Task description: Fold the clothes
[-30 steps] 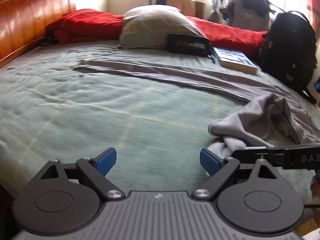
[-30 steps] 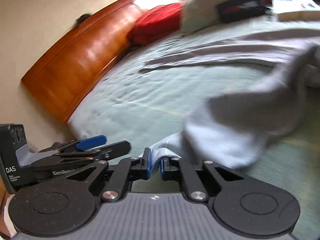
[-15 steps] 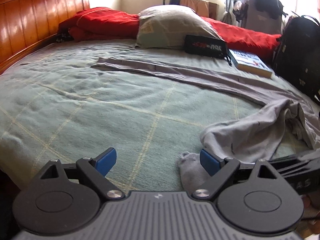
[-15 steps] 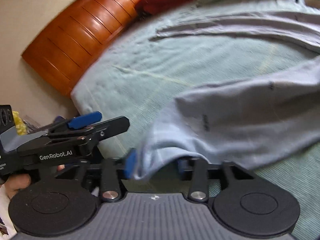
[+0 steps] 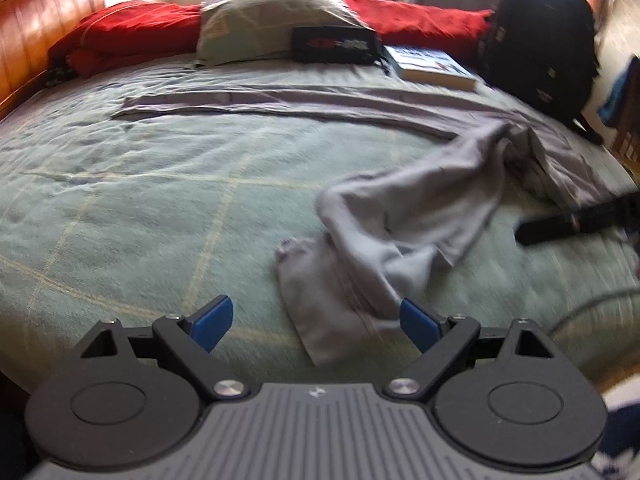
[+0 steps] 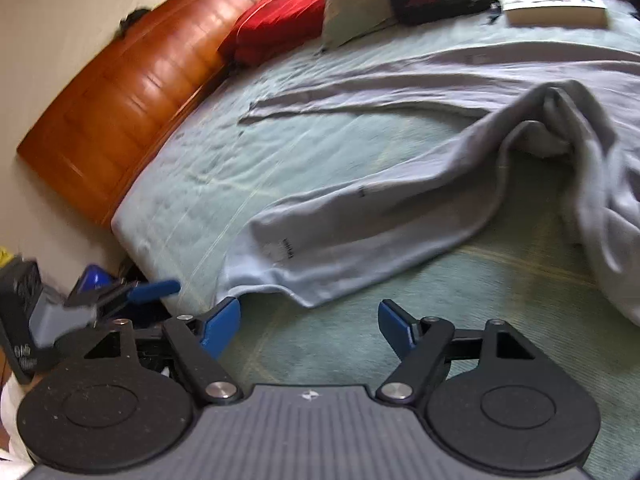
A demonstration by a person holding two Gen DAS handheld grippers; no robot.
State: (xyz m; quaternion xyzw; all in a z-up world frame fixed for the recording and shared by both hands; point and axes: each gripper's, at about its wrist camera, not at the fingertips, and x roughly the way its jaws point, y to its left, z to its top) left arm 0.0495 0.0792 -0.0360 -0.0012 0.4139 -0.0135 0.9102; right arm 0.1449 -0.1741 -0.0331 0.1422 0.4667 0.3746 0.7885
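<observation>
Two grippers hover with jaws apart and empty: the left gripper (image 5: 316, 320) and the right gripper (image 6: 310, 322). The soft grey cotton garment (image 5: 400, 216) lies rumpled on the green checked bedspread (image 5: 160, 184), one long limb stretched toward ten o'clock, another bunched at the near edge. Light and limp, it will likely sag and slide; the hem corner (image 6: 240, 284) looks the firmest hold.

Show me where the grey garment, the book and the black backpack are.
grey garment (image 6: 400, 208): right wrist view, on the flat of the near leg.
book (image 5: 434, 66): left wrist view, on its cover.
black backpack (image 5: 544, 40): left wrist view, on its front panel.
</observation>
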